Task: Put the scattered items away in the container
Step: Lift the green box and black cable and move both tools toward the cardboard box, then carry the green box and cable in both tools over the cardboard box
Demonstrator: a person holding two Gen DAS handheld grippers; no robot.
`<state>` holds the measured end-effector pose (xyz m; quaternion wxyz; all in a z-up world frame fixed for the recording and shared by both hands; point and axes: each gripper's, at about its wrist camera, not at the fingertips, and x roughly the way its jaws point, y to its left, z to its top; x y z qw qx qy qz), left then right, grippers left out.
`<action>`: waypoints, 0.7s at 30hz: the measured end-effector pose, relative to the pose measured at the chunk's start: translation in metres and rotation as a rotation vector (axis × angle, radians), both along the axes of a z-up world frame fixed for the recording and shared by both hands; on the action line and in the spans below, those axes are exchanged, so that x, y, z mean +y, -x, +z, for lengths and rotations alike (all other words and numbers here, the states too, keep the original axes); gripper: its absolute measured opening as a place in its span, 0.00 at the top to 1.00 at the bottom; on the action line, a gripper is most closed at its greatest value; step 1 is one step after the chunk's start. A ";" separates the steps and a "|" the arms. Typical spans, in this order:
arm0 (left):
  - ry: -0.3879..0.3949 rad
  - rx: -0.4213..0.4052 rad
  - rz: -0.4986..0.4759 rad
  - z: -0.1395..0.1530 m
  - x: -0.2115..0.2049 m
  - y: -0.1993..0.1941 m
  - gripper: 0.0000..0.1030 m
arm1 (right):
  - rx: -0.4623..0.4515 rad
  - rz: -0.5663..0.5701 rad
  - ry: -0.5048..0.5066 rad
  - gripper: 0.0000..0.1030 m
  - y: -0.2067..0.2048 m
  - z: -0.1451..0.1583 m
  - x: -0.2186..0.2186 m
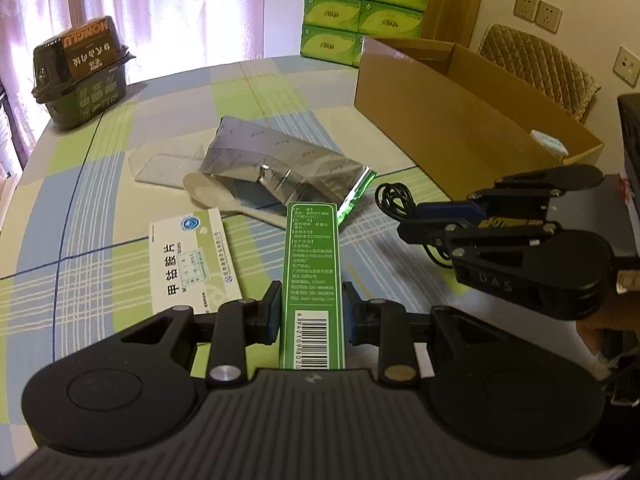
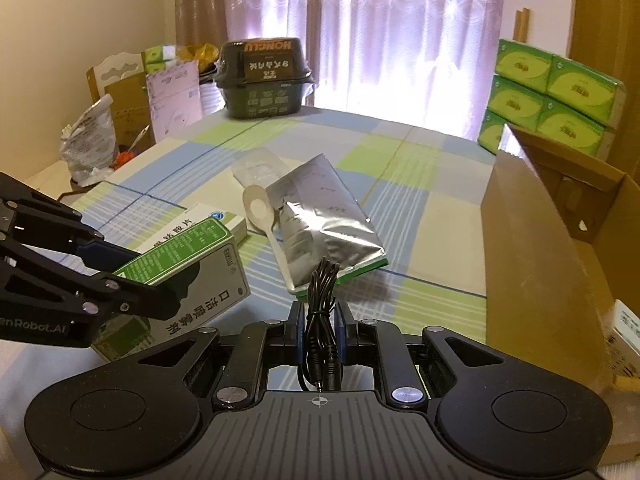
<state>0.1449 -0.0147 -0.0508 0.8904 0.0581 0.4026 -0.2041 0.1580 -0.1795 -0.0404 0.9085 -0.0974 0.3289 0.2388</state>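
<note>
My left gripper (image 1: 312, 312) is shut on a long green carton (image 1: 312, 276), held above the checked tablecloth; the same green carton (image 2: 180, 256) shows at the left of the right wrist view. My right gripper (image 2: 319, 334) is shut on a coiled black cable (image 2: 322, 300), and that cable (image 1: 394, 200) hangs beyond its fingers in the left wrist view. An open cardboard box (image 1: 452, 120) stands on the table's right side, with a small white pack (image 1: 548, 142) inside. A silver foil pouch (image 1: 272, 164), a white spoon (image 1: 224, 196), a clear plastic sleeve (image 1: 168, 160) and a white medicine box (image 1: 192, 256) lie on the cloth.
A dark green instant-meal tub (image 1: 84, 76) stands at the far left edge of the table. Green tissue packs (image 1: 360, 8) are stacked behind the box. A padded chair back (image 1: 536, 68) stands at the right. Bags and cartons (image 2: 120, 120) crowd the floor beyond the table.
</note>
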 end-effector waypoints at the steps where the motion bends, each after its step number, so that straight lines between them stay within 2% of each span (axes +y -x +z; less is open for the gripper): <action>1: -0.001 -0.003 0.000 0.002 -0.001 0.000 0.76 | -0.003 -0.003 -0.002 0.83 0.002 0.002 -0.001; 21: 0.046 0.005 0.009 0.022 -0.030 0.016 0.76 | -0.052 -0.083 -0.050 0.83 0.034 0.045 -0.031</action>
